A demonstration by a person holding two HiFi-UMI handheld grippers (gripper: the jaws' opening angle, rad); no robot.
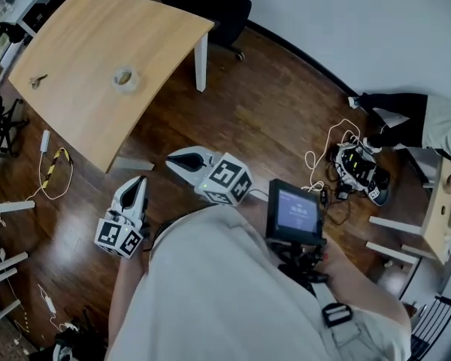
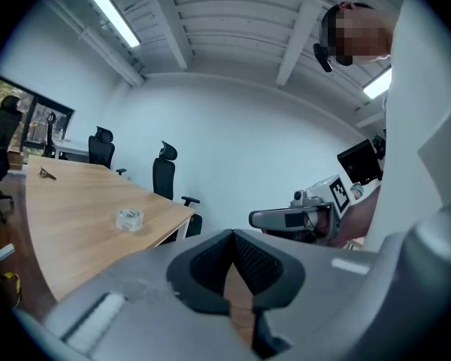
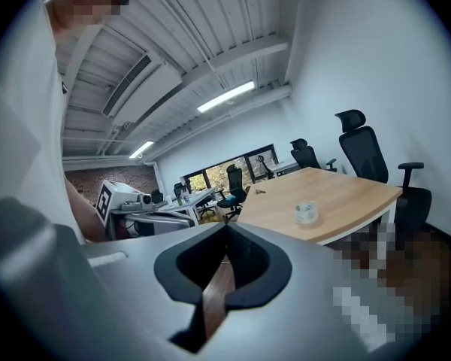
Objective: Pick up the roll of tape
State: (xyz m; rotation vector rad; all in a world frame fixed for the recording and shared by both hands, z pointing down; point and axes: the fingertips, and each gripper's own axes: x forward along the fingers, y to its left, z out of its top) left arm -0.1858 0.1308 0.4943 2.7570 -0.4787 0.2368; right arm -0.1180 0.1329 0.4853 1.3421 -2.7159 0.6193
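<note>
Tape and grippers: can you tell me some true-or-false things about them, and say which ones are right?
1. The tape lies on the table. True.
2. The left gripper holds the tape. False: its jaws are together on nothing, and it is over the floor, away from the table.
3. Some keys lie on the table too, apart from the tape. True.
4. The right gripper has its jaws wide open. False: its jaws are together, with nothing between them.
</note>
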